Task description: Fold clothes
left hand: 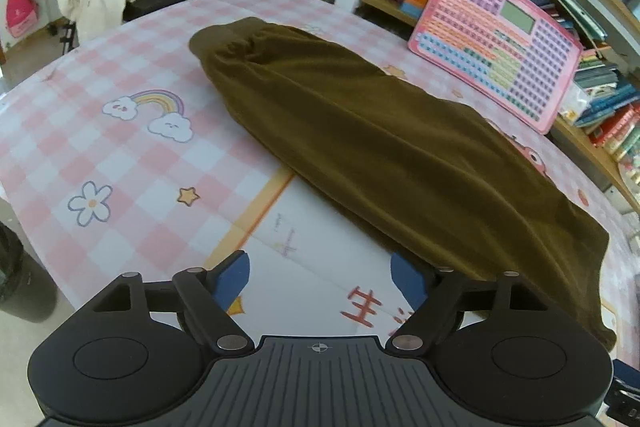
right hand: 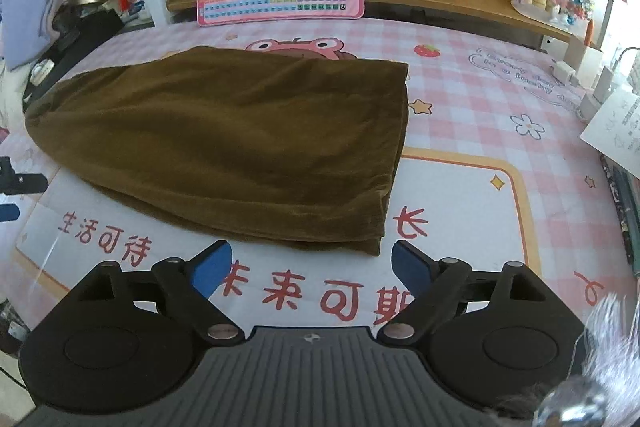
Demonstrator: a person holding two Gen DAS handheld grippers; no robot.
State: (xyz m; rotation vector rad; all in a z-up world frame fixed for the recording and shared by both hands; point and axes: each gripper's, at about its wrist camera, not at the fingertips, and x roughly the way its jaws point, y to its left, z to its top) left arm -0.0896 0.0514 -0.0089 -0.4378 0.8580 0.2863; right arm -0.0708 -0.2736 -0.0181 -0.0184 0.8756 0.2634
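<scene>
Right wrist: trousers (right hand: 240,143) lie crosswise — cuffs leftward.

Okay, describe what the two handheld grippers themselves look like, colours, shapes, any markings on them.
Both look alike. The left gripper and the right gripper each have a black body with two round housings, angled black link arms joined by silver pins, and blue pads on the fingers. A ribbed dark grey plate sits in the middle, with a small crosshair mark near its top edge. No cables or sleeves clearly show.
</scene>
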